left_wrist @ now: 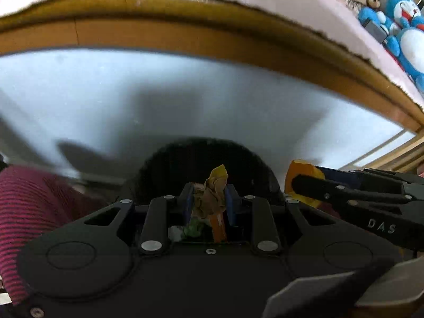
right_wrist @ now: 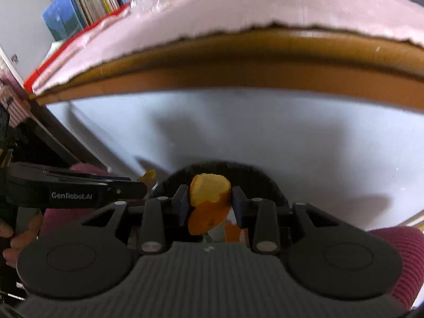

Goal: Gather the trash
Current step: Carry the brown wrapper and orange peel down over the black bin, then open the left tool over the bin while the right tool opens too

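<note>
Left claw (left_wrist: 208, 201): closed on a crumpled brown-and-yellow wrapper (left_wrist: 212, 190), pinched between both blue pads. Right claw (right_wrist: 210, 198): jaws set either side of an orange peel (right_wrist: 209, 189); the peel fills the gap and the pads appear to touch it, so the claw grips the peel. Both claws point down over the mouth of a black bin (left_wrist: 185, 159), which stands on the floor just below the fingertips. The right claw enters the left view from the right edge, close beside the left claw. Behind the bin: a white panel (right_wrist: 291, 132) under a wood-edged tabletop (right_wrist: 238, 61) with a pink cover (right_wrist: 238, 13). A striped maroon sleeve (left_wrist: 23, 212) shows at lower left.
</note>
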